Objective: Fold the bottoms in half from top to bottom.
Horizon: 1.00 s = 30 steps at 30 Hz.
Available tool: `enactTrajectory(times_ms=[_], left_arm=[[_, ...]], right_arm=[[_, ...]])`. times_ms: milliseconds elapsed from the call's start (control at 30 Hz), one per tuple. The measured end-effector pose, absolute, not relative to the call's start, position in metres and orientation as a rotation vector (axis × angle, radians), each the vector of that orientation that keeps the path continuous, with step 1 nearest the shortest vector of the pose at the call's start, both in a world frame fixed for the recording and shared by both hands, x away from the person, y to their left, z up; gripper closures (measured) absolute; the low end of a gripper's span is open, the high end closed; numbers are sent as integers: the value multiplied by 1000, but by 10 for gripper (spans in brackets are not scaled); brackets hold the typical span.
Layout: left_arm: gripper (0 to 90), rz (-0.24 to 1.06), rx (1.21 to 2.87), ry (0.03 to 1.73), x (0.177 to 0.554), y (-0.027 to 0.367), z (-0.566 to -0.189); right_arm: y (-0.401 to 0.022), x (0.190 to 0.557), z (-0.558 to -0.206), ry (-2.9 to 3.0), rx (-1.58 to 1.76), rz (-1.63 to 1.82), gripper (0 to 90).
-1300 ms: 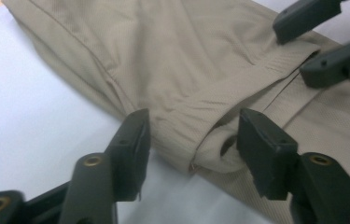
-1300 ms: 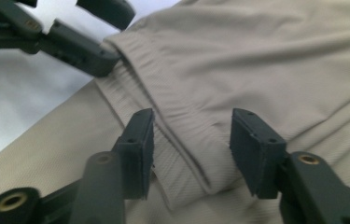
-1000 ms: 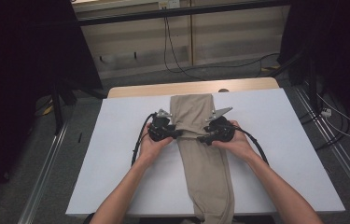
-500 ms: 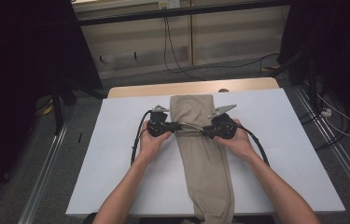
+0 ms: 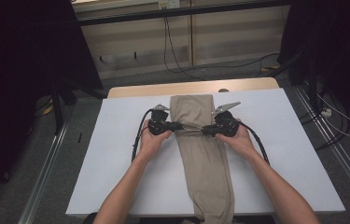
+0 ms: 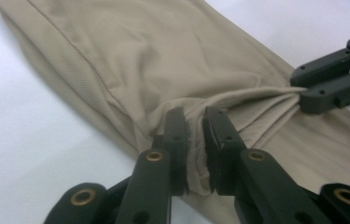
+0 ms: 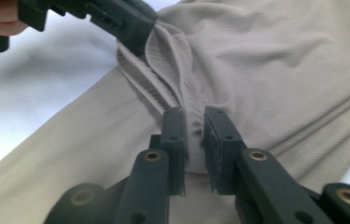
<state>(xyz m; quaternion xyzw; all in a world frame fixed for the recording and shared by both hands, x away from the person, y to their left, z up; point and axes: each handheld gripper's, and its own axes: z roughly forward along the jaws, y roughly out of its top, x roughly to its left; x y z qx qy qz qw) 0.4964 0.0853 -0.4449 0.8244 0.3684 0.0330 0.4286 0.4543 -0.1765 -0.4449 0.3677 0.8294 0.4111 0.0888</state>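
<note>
moved: both jaws just closed | left gripper (image 5: 178,126), right gripper (image 5: 206,130) pinch trousers (image 5: 205,158) edges, fabric between jaws

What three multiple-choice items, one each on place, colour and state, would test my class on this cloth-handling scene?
1. Where does the beige cloth lie?
A. lengthwise down the middle of the white table
B. on the floor
C. across the table's left edge

2. What colour are the jaws of both grippers?
A. red
B. black
C. white

3. How do the left gripper and right gripper stand?
A. both wide open
B. one shut, one open
C. both shut on cloth

Key: 1 A, the high view shows the cloth running along the table's centre. 2 B, both gripper views show black jaws. 3 C, fabric is pinched between each pair of jaws.
</note>
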Motion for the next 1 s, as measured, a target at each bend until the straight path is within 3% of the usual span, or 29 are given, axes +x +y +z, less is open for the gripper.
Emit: enactTrajectory(times_ms=[167,467,867,1000], left_arm=[[861,110,2072,927,495,82,-440],[869,119,2066,826,471,75,-409],[869,89,2128,717,412,70,-399],[869,24,2110,709,393,77,-396]], right_arm=[[-172,455,-440,2453,1085,1174,843],[-187,450,-408,2412,1068,1239,846],[-201,389,-403,2475,1040,1298,846],[-205,370,-403,2497,1042,1351,845]])
